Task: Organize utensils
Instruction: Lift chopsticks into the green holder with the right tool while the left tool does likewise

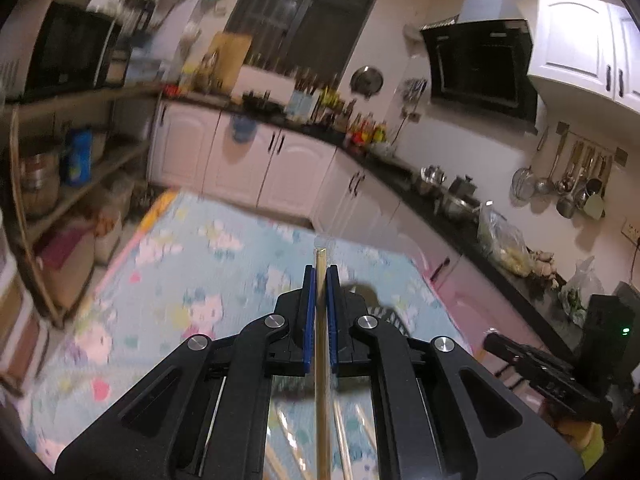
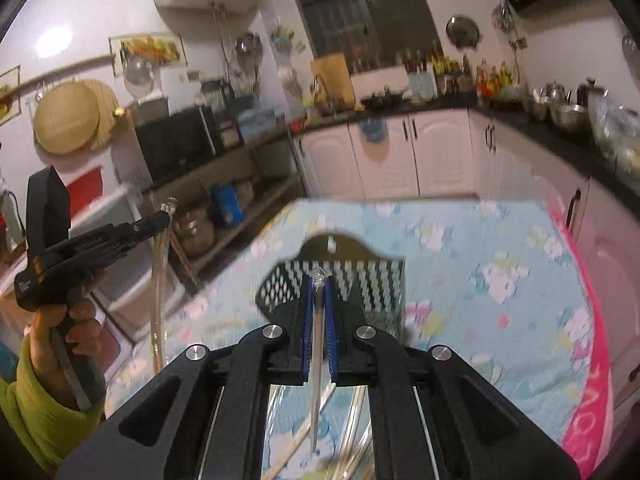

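A wooden chopstick (image 1: pixel 321 344) is clamped upright between the jaws of the left gripper (image 1: pixel 320 276), above the patterned desk cover (image 1: pixel 224 264). A clear chopstick (image 2: pixel 317 344) is clamped by the right gripper (image 2: pixel 318 284), before a black mesh utensil holder (image 2: pixel 360 276).

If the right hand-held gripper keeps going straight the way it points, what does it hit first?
Probably the black perforated utensil basket directly ahead of the right hand-held gripper, which is shut on a clear stick; depth is unclear.
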Demonstrator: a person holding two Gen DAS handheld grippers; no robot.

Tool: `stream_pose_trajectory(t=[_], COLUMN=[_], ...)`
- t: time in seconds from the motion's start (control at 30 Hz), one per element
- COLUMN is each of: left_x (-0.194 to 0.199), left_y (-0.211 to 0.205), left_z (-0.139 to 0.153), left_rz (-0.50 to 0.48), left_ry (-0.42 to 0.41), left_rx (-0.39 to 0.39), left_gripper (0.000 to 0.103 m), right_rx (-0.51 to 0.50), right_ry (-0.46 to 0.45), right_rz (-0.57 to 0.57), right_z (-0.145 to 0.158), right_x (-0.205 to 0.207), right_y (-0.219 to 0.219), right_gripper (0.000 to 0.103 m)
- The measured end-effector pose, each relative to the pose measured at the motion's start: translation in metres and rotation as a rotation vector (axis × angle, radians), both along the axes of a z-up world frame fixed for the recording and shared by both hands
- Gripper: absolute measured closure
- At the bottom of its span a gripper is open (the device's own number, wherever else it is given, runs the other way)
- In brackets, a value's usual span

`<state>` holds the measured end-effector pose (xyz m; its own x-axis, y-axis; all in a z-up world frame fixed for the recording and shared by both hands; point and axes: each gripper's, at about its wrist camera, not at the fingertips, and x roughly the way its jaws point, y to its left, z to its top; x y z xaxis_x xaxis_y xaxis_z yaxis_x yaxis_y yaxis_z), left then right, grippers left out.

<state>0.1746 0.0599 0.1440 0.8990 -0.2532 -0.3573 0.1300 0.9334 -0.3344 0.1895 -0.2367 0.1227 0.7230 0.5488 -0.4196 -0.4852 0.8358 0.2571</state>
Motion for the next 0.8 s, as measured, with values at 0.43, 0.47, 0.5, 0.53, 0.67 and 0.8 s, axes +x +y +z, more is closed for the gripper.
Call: stream_pose_trajectory(t=[0.43,0.47,0.5,0.53,0.67,0.8], left_x=[0.057,0.063,0.066,0.070,0.087,0.098], left_y=[-0.036,-0.039,-0.042,-0.044,-0.050,-0.053], left_z=[0.043,0.044,0.044,0.043,0.033,0.023], left_rz=[0.077,0.085,0.092,0.103,0.141,0.170], left_ry=[-0.163,-0.173,-0.179,-0.187,-0.202,-0.222], left_rx=[0.083,0.091,0.098,0.111,0.129,0.135], left_gripper=[0.102,0.102,0.102,0.102,0.102,0.102], right_rx=[0.083,0.086,0.093,0.101,0.117,0.115], right_ry=[-0.147,-0.149,-0.150,-0.150,-0.156,-0.169], right_rz=[-0.097,-0.103,-0.107,-0.110,-0.127,-0.152], right_z=[0.055,0.057,0.058,0.059,0.061,0.057], right_x=[0.042,0.044,0.049,0.054,0.068,0.082], right_y=[-0.023,-0.024,-0.026,-0.028,-0.027,-0.026], right_gripper=[0.097,0.097,0.097,0.097,0.097,0.097])
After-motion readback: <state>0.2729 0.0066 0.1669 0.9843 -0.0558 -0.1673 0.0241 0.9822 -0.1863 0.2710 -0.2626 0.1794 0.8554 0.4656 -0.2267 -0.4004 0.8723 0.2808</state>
